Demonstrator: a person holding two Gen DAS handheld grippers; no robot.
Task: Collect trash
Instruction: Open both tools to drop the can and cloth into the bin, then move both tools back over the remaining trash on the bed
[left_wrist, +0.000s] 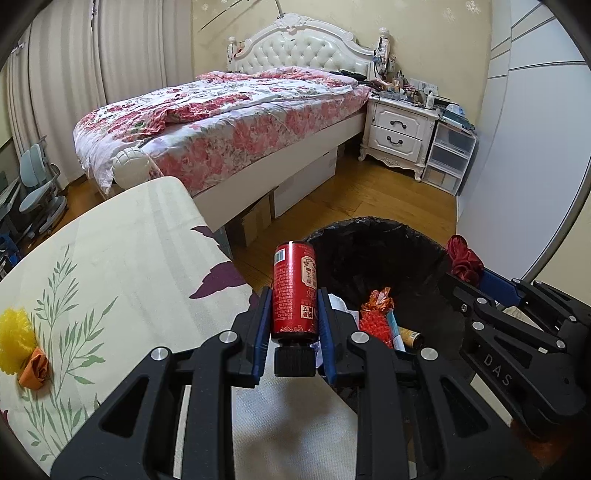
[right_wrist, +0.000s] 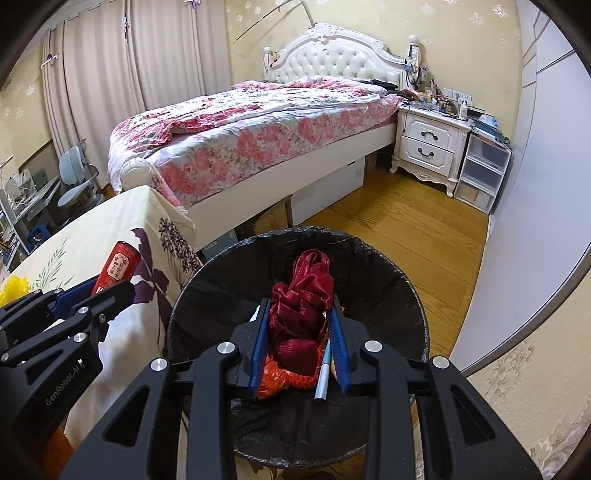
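Red can, dark-red cloth, black bin liner — cream tablecloth with green leaves.

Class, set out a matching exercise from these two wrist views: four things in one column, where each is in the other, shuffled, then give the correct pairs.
Things:
1. red can
2. dark red cloth
3. yellow pompom
4. orange mesh bag

Places:
A. lying on the tablecloth
B. inside the black-lined bin
C. between the left gripper fingers
D. between the right gripper fingers, above the bin

Pairs: 1-C, 2-D, 3-A, 4-B
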